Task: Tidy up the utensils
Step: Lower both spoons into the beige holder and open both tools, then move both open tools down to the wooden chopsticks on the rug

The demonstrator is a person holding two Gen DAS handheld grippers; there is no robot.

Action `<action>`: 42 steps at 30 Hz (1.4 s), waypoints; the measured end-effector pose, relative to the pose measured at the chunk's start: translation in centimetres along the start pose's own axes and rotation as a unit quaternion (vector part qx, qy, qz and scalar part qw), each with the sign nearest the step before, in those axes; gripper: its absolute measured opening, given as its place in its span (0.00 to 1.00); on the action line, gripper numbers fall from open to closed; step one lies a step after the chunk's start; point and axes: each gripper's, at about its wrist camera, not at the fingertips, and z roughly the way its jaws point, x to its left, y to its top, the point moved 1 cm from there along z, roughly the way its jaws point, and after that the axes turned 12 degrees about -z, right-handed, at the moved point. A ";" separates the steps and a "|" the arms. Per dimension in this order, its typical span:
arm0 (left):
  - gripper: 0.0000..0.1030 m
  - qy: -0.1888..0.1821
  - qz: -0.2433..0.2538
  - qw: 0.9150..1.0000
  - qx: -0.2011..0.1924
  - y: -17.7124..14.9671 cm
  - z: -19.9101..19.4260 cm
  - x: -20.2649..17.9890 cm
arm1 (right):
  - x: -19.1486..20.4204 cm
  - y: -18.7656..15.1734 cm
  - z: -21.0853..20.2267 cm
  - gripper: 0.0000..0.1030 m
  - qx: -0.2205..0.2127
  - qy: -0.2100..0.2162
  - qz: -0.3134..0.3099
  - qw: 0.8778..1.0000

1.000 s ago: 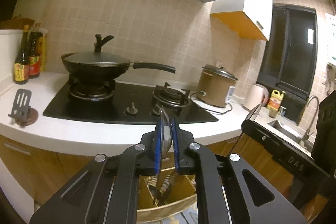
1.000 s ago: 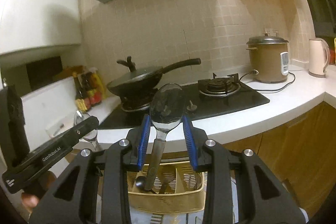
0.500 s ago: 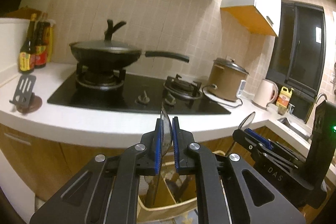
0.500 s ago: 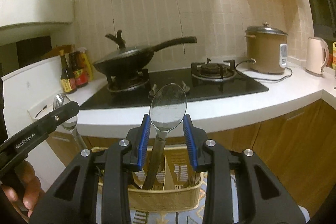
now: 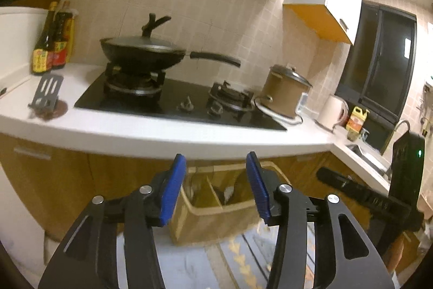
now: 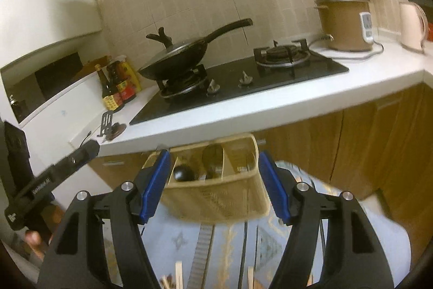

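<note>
A beige mesh utensil basket (image 5: 211,221) with dividers stands on a blue patterned cloth below the counter. My left gripper (image 5: 215,188) hovers just in front of it, its jaws opening, with nothing between the blue pads. My right gripper (image 6: 213,186) is likewise opening and empty over the basket (image 6: 216,197). In the right wrist view a spoon bowl (image 6: 213,157) stands in the middle compartment and a round black utensil head (image 6: 182,172) in the left one. Each view shows the other gripper at its side: the right gripper (image 5: 351,194), the left gripper (image 6: 54,175).
Behind the basket runs a white counter edge (image 6: 270,110) over wooden cabinets. On it are a black hob with a lidded wok (image 5: 140,53), a rice cooker (image 6: 343,20), a kettle (image 6: 411,26), sauce bottles (image 5: 51,42) and a small stand (image 5: 46,94). Wooden sticks (image 6: 178,278) lie on the cloth.
Both grippers sank toward the basket and opened. The spoons they each held have left the jaws.
</note>
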 end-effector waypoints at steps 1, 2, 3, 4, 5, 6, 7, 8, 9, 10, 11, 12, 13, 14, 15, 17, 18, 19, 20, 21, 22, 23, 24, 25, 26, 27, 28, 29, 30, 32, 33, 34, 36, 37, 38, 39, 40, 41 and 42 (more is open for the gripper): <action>0.44 0.004 0.001 1.000 0.006 -0.4 -0.4 0.0 | 0.0 -0.4 -0.6 0.62 0.007 -0.001 0.002 1.000; 0.44 0.010 0.003 1.000 0.013 -0.9 -0.9 -0.1 | 0.1 -0.7 -1.0 0.62 0.012 -0.001 0.002 1.000; 0.44 0.017 0.005 1.000 0.020 -1.5 -1.4 -0.1 | 0.2 -1.2 -1.6 0.62 0.024 -0.005 0.001 1.000; 0.44 0.022 0.006 0.999 0.027 -2.1 -1.8 -0.1 | 0.3 -1.7 -2.0 0.62 0.032 -0.008 0.001 0.999; 0.44 0.026 0.005 0.999 0.031 -2.5 -2.1 0.0 | 0.4 -2.1 -2.2 0.62 0.038 -0.008 0.002 0.999; 0.44 0.032 0.003 0.999 0.040 -3.2 -2.6 0.1 | 0.6 -2.7 -2.6 0.62 0.049 -0.006 0.003 0.999; 0.44 0.036 0.001 0.998 0.046 -3.8 -2.9 0.2 | 0.7 -3.2 -2.8 0.62 0.057 -0.004 0.005 0.998; 0.44 0.041 -0.004 0.998 0.054 -4.5 -3.3 0.5 | 0.8 -3.8 -3.0 0.62 0.064 -0.001 0.007 0.998; 0.44 0.045 -0.007 0.997 0.059 -4.9 -3.4 0.7 | 1.0 -4.6 -3.2 0.62 0.073 0.002 0.008 0.997; 0.44 0.052 -0.011 0.996 0.068 -5.6 -3.6 0.9 | 1.2 -5.1 -3.3 0.62 0.081 0.003 0.007 0.997; 0.44 0.058 -0.015 0.995 0.076 -6.3 -3.7 1.2 | 1.5 -5.9 -3.2 0.62 0.094 0.001 0.000 0.996; 0.44 0.065 -0.021 0.994 0.089 -7.2 -3.8 1.5 | 1.7 -6.5 -3.1 0.61 0.103 -0.002 -0.005 0.995; 0.43 0.069 -0.026 0.992 0.102 -8.1 -3.7 1.8 | 2.0 -7.2 -3.1 0.61 0.111 -0.004 -0.010 0.994; 0.42 0.073 -0.029 0.990 0.115 -8.9 -3.6 2.1 | 2.3 -8.0 -2.9 0.61 0.123 -0.003 -0.014 0.992; 0.41 0.080 -0.033 0.987 0.133 -9.9 -3.3 2.3 | 2.5 -8.5 -2.7 0.60 0.131 0.000 -0.016 0.991; 0.37 0.090 -0.040 0.981 0.167 -11.8 -2.5 2.8 | 2.9 -10.0 -2.2 0.52 0.153 -0.001 -0.021 0.988; 0.34 0.092 -0.044 0.979 0.179 -12.4 -2.3 3.0 | 2.8 -10.5 -2.1 0.47 0.161 -0.009 -0.020 0.987; 0.30 0.095 -0.053 0.973 0.202 -13.5 -1.6 3.4 | 2.7 -11.1 -1.8 0.44 0.170 -0.017 -0.016 0.985; 0.28 0.098 -0.063 0.968 0.221 -14.5 -1.1 3.8 | 2.4 -11.9 -1.5 0.36 0.182 -0.019 -0.008 0.983; 0.27 0.101 -0.070 0.965 0.230 -15.1 -0.7 4.1 | 2.1 -12.4 -1.3 0.35 0.189 -0.016 0.000 0.982; 0.27 0.105 -0.080 0.961 0.243 -16.0 -0.1 4.6 | 1.7 -13.0 -1.1 0.35 0.197 -0.014 0.009 0.980; 0.27 0.111 -0.085 0.958 0.250 -16.6 0.2 4.9 | 1.4 -13.6 -1.1 0.35 0.203 -0.015 0.015 0.979; 0.27 0.118 -0.087 0.956 0.253 -17.2 0.5 5.1 | 1.2 -14.0 -1.1 0.35 0.206 -0.017 0.017 0.978; 0.26 0.124 -0.088 0.955 0.253 -17.6 0.7 5.2 | 1.0 -14.4 -1.1 0.35 0.209 -0.020 0.017 0.978; 0.26 0.132 -0.087 0.955 0.253 -17.9 1.0 5.3 | 0.9 -14.7 -1.1 0.35 0.212 -0.023 0.017 0.977; 0.26 0.140 -0.085 0.954 0.252 -18.3 1.3 5.3 | 0.8 -14.8 -1.1 0.35 0.214 -0.024 0.017 0.976; 0.27 0.147 -0.082 0.953 0.251 -18.6 1.5 5.2 | 0.7 -15.0 -1.1 0.35 0.217 -0.025 0.017 0.976; 0.27 0.159 -0.078 0.952 0.250 -19.0 1.8 5.1 | 0.5 -15.3 -1.1 0.35 0.220 -0.024 0.019 0.975; 0.27 0.169 -0.073 0.951 0.249 -19.3 2.1 4.9 | 0.5 -15.4 -1.1 0.35 0.222 -0.024 0.020 0.975; 0.27 0.181 -0.059 0.952 0.239 -19.6 2.3 4.3 | 0.3 -15.8 -1.0 0.35 0.226 -0.024 0.021 0.974; 0.27 0.190 -0.047 0.952 0.236 -19.8 2.3 4.0 | 0.2 -15.8 -0.9 0.35 0.228 -0.025 0.021 0.973; 0.27 0.196 -0.040 0.952 0.234 -20.0 2.4 3.7 | 0.1 -16.0 -0.8 0.35 0.231 -0.024 0.022 0.973; 0.28 0.205 -0.025 0.951 0.230 -20.3 2.6 3.0 | 0.0 -16.2 -0.6 0.35 0.234 -0.023 0.026 0.972; 0.30 0.207 -0.020 0.951 0.230 -20.3 2.6 2.7 | 0.0 -16.3 -0.6 0.35 0.235 -0.022 0.027 0.971; 0.31 0.209 -0.014 0.951 0.228 -20.5 2.7 2.3 | 0.0 -16.4 -0.5 0.35 0.236 -0.022 0.027 0.971; 0.32 0.212 -0.009 0.951 0.227 -20.6 2.9 2.1 | 0.1 -16.4 -0.5 0.35 0.236 -0.022 0.027 0.971; 0.32 0.215 -0.005 0.950 0.224 -20.7 2.9 1.9 | 0.1 -16.5 -0.5 0.35 0.237 -0.022 0.027 0.971; 0.32 0.220 0.001 0.950 0.222 -20.8 3.0 1.6 | 0.2 -16.5 -0.4 0.35 0.237 -0.021 0.027 0.971; 0.32 0.226 0.009 0.949 0.218 -21.0 3.1 1.3 | 0.2 -16.5 -0.4 0.35 0.237 -0.021 0.026 0.971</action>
